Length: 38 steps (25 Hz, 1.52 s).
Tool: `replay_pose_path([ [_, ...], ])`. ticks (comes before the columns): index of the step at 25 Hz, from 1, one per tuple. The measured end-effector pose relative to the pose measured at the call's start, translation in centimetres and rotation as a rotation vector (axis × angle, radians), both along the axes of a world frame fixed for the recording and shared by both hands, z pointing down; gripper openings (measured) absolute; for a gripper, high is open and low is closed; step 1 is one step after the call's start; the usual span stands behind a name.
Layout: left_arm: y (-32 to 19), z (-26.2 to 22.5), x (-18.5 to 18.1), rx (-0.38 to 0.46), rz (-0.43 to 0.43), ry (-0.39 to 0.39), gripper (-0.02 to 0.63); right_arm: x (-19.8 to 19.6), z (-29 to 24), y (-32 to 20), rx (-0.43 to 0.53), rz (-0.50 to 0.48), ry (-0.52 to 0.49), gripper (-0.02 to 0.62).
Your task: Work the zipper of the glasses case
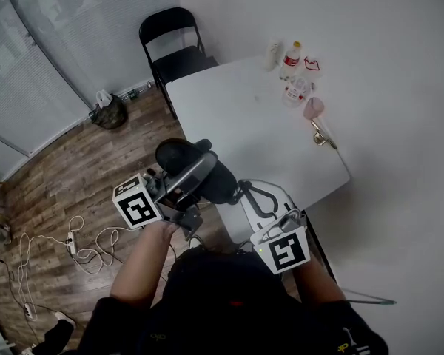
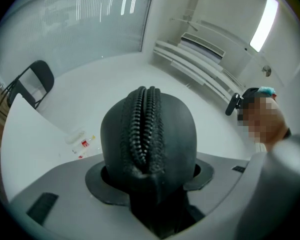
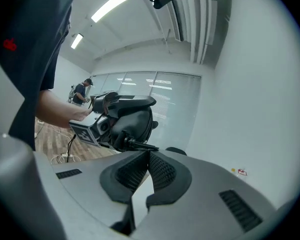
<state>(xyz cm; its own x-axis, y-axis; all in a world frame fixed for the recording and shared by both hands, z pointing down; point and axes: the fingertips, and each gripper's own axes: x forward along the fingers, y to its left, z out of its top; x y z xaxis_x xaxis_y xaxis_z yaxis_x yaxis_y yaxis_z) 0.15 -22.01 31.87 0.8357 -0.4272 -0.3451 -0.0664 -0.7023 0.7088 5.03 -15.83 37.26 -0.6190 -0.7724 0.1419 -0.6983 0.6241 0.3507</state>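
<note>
A black glasses case (image 1: 179, 154) is held in the air over the near corner of the white table (image 1: 244, 117). My left gripper (image 1: 194, 173) is shut on the case. In the left gripper view the case (image 2: 149, 129) fills the gap between the grey jaws, its zipper teeth (image 2: 142, 124) running up the middle. My right gripper (image 1: 243, 191) comes in from the right. In the right gripper view its jaws (image 3: 147, 155) are shut, with the thin zipper pull (image 3: 141, 146) pinched at their tips. The case (image 3: 135, 121) hangs just beyond.
A black folding chair (image 1: 174, 43) stands at the table's far end. Bottles (image 1: 291, 58) and a pink cup (image 1: 313, 107) sit near the table's far right edge. Cables (image 1: 81, 242) and a dark bag (image 1: 109, 113) lie on the wooden floor to the left.
</note>
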Motion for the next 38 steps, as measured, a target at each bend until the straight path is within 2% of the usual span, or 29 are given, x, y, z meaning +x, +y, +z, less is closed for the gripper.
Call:
replay_pose_path([
  [4, 0.9, 0.4, 0.9, 0.034, 0.088, -0.089, 0.267, -0.1, 0.1, 0.1, 0.025, -0.017, 0.083, 0.018],
  [10, 2.4, 1.7, 2.6, 0.099, 0.211, -0.236, 0.267, 0.0, 0.6, 0.0, 0.046, -0.045, 0.154, 0.018],
  [13, 2.7, 2.6, 3.4, 0.124, 0.278, -0.308, 0.267, 0.0, 1.1, -0.4, 0.065, -0.066, 0.175, 0.02],
  [18, 5.3, 4.9, 4.6, 0.191, 0.41, -0.475, 0.267, -0.5, 1.3, 0.1, 0.074, -0.074, 0.194, 0.02],
  [23, 7.2, 7.2, 5.4, 0.201, 0.501, -0.556, 0.267, -0.7, 0.5, -0.4, 0.099, -0.066, 0.216, 0.02],
  [30, 9.0, 10.7, 5.6, 0.234, 0.594, -0.745, 0.268, -0.8, 0.7, -0.6, 0.143, -0.084, 0.323, 0.02],
  [38, 9.9, 13.7, 5.8, 0.241, 0.66, -0.901, 0.27, -1.1, 1.1, -0.9, 0.173, -0.102, 0.409, 0.021],
])
